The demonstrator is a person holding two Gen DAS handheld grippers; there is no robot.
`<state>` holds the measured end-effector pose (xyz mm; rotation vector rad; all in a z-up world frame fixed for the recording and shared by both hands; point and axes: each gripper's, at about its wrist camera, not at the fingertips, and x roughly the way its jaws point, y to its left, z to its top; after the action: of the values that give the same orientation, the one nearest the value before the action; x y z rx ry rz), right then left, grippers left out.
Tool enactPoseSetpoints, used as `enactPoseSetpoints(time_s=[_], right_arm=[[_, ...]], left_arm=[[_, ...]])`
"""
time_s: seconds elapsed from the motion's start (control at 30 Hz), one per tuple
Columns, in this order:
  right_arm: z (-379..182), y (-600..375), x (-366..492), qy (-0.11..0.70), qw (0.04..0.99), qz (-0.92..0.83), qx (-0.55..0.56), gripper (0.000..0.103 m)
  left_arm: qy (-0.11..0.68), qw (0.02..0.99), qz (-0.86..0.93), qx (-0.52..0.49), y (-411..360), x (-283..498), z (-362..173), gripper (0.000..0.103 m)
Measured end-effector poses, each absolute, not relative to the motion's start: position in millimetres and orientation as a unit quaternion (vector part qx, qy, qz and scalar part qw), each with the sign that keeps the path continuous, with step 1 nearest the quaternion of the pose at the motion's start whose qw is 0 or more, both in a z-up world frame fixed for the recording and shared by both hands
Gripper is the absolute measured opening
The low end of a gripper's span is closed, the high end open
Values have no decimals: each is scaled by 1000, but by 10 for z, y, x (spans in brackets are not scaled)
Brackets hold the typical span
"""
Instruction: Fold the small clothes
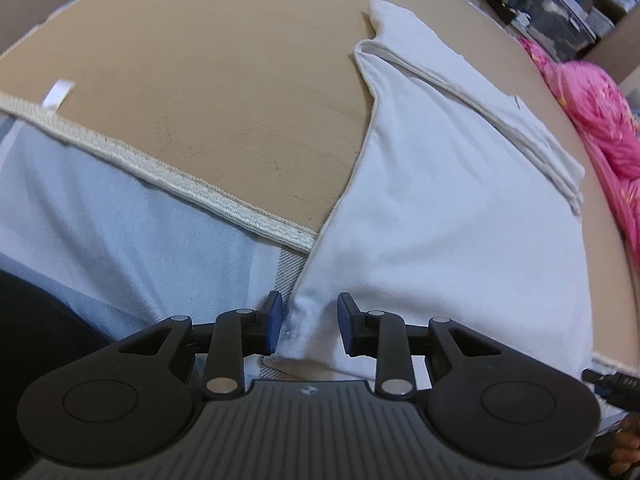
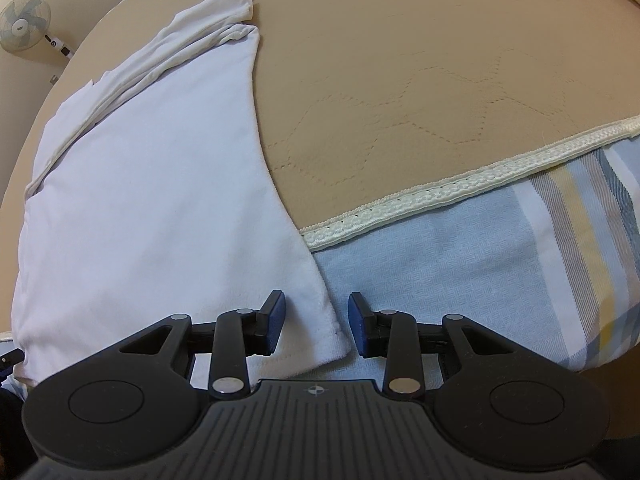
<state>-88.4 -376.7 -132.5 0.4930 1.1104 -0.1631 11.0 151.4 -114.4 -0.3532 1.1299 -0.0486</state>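
lying flat on the tan quilted mattress top (image 1: 208,92), the white folded cotton garment (image 1: 440,208) reaches from the far side down over the near edge, where it overhangs the cream braided piping (image 1: 240,208) and the pale blue woven sheet (image 1: 120,216) below. one sleeve is folded back along its outer side in layered strips, with a piped hem showing along the fold.

the left gripper (image 1: 309,326) hangs at the near left corner of the garment with its 2 blue-padded fingers (image 1: 274,320) spread apart; a bunched bit of the corner sits in the gap between them, unclamped, close against the left pad and clear of the other one. the right gripper (image 2: 316,322) sits at the opposite near corner, its jaws likewise parted, with the stitched hem corner lying between them, near the left finger (image 2: 276,318) and just short of the right one.

in the right wrist view the sheet shows grey, yellow and blue stripes (image 2: 580,232) off to the side, and a white wall fan (image 2: 24,22) is at the far left. in the left wrist view a crumpled pink patterned cloth (image 1: 600,120) lies beyond the garment on the right, apart from it, and a small white ribbon tag (image 1: 58,94) sticks up by the piping on the left.
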Motion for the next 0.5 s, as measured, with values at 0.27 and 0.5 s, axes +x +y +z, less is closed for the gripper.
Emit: enactPoseSetpoints(time_s=[0.27, 0.5], right_arm=[[-1352, -3720, -874, 522, 820, -76, 222, 37], [-1354, -3657, -873, 521, 824, -62, 215, 14]], left_arm=[[534, 836, -25, -124, 1374, 107, -1153, 32], [532, 839, -29, -111, 1353, 98, -1156, 9]])
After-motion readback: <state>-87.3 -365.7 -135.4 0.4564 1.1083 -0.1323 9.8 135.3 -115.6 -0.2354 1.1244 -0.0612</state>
